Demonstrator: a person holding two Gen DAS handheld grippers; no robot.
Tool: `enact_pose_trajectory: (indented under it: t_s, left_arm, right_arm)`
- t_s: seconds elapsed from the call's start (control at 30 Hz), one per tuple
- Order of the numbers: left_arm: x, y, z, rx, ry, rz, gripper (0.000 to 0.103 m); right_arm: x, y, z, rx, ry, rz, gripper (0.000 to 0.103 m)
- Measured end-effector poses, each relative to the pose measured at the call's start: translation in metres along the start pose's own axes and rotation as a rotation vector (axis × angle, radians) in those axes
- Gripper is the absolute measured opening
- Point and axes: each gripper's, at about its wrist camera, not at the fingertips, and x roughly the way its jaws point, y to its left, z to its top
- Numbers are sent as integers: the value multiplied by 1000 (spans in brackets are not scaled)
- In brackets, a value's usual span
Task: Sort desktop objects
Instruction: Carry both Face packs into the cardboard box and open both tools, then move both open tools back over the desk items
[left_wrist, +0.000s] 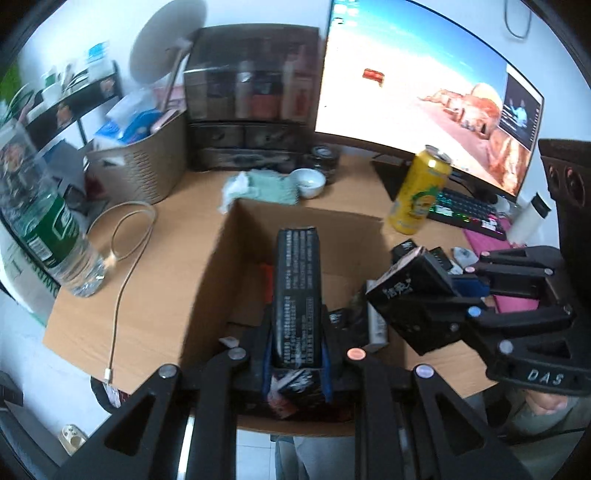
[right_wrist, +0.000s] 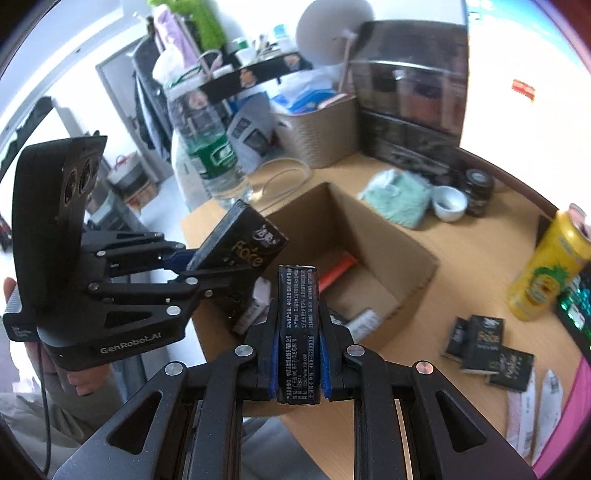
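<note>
We hold one black tissue pack (left_wrist: 297, 295) clamped in the left gripper (left_wrist: 297, 354), another black pack (right_wrist: 298, 328) in the right gripper (right_wrist: 298, 369), both frame-centre over the cardboard box (right_wrist: 399, 258), presumably for dropping in.

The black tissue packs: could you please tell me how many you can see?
5: one in the left gripper, one in the right gripper, three lying on the desk by the yellow can. More may be hidden in the cardboard box.

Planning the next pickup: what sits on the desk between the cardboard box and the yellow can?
Nothing: in the right wrist view the stretch of desk between the cardboard box and the yellow can is bare wood.
</note>
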Motion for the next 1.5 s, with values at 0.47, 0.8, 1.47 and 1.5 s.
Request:
enact_pose_trajectory:
  t_s: [0.47, 0.8, 1.47, 1.5]
  left_arm:
    - [0, 17, -16, -40, 9, 16, 22]
    - [-13, -12, -6, 3, -18, 1, 37]
    - [93, -203, -15, 289, 162, -194, 47]
    - [104, -207, -14, 290, 180, -193, 47]
  right_arm:
    - [18, -6, -6, 29, 34, -26, 32]
    - [-18, -28, -31, 66, -16, -47, 36]
    - [-69, -209, -171, 467, 35, -320, 37]
    - [-69, -214, -172, 475, 34, -323, 37]
